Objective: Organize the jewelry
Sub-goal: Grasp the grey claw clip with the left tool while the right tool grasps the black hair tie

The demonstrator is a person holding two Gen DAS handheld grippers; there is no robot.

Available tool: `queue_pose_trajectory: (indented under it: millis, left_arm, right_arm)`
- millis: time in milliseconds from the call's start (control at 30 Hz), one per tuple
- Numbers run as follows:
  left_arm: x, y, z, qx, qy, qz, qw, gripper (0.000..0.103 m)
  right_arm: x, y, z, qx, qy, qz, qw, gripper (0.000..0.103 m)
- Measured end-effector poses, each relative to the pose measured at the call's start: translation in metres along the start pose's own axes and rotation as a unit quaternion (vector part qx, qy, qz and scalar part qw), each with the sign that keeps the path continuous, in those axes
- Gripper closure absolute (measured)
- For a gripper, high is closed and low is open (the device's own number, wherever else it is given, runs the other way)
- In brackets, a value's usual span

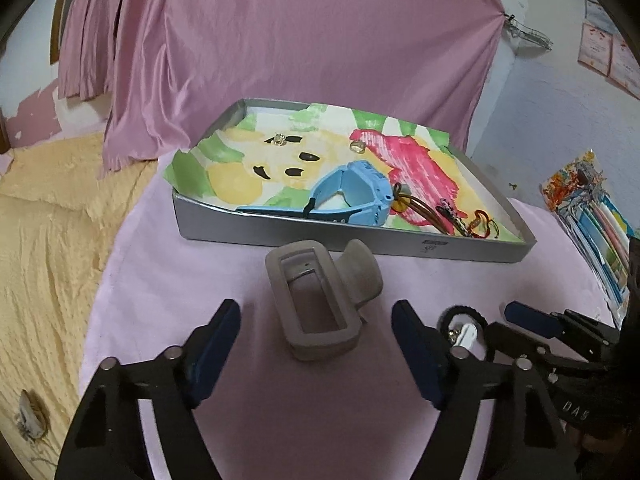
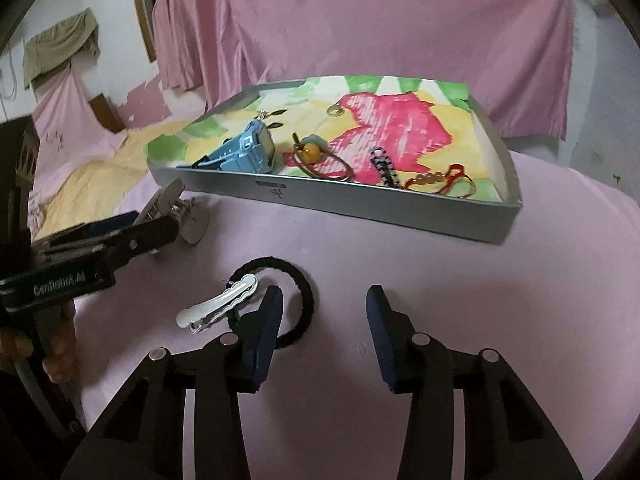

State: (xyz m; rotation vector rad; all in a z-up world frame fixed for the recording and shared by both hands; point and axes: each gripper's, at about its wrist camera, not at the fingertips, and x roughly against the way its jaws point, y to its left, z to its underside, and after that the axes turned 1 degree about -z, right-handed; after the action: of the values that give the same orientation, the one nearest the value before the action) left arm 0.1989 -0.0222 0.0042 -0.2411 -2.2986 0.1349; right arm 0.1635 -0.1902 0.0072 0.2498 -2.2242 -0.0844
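Note:
A grey hair claw clip [image 1: 320,300] lies on the pink cloth, between the fingers of my left gripper [image 1: 316,312]. The pads stand apart from it, so the gripper is open. My right gripper [image 2: 324,294] is also open, low over the cloth. Its left finger covers part of a black hair tie [image 2: 298,280], and a white hair clip [image 2: 220,304] lies across the tie's left side. Behind them sits a grey tray [image 1: 360,246] lined with painted paper. It holds a blue watch [image 1: 360,192], a ring [image 1: 357,145], earrings and corded bracelets [image 2: 320,160].
The pink cloth covers a rounded surface, with a yellow bedspread [image 1: 48,220] to its left. A pink curtain [image 1: 300,40] hangs behind the tray. A colourful packet [image 1: 592,216] lies at the right edge. A person's hand [image 2: 56,340] holds the left gripper's handle.

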Motion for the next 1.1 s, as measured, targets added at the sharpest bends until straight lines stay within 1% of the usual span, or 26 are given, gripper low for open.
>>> queue_pose_trajectory:
  millis: [67,133,200,300,367,433,500,600,733,933,1100]
  left_arm:
    - [-0.002,0.001,-0.002,0.002,0.002,-0.004,1.0,0.038]
    - [-0.005,0.0,-0.004,0.0,0.006,-0.006,1.0,0.048]
    - [-0.006,-0.001,-0.004,-0.003,0.01,-0.001,0.9999,0.055]
    - [-0.005,-0.001,-0.003,-0.004,0.01,0.0,0.9999,0.055]
    - [-0.003,0.0,-0.001,0.0,0.009,0.006,0.9999,0.055]
    - [-0.001,0.002,0.002,0.002,0.009,0.014,0.9999,0.056]
    - [0.003,0.004,0.006,0.002,0.009,0.022,0.9997,0.056]
    - [0.009,0.006,0.012,0.002,0.008,0.035,0.9994,0.056]
    - [0.015,0.007,0.019,0.002,0.008,0.043,0.999,0.056]
    - [0.019,0.005,0.025,-0.004,0.009,0.051,0.9987,0.056]
    - [0.021,0.005,0.029,-0.004,0.008,0.056,0.9984,0.056]
  right_arm:
    - [-0.002,0.003,-0.002,0.009,0.002,0.005,1.0,0.066]
    - [-0.001,0.003,-0.003,0.013,0.001,0.006,1.0,0.071]
    - [0.0,0.004,-0.004,0.016,0.001,0.008,1.0,0.075]
    - [0.001,0.003,-0.004,0.019,0.001,0.002,1.0,0.085]
    - [0.002,0.005,-0.003,0.026,0.002,0.0,1.0,0.088]
    - [0.001,0.005,-0.002,0.03,0.002,-0.003,1.0,0.094]
    - [0.002,0.005,-0.001,0.029,0.001,-0.01,1.0,0.097]
    - [0.003,0.0,0.001,0.015,-0.001,-0.021,1.0,0.098]
    - [0.003,-0.006,0.005,-0.008,-0.008,-0.029,1.0,0.098]
    - [0.017,-0.016,0.008,-0.024,-0.032,-0.003,0.999,0.098]
    - [0.024,-0.027,0.01,-0.041,-0.044,0.009,0.998,0.098]
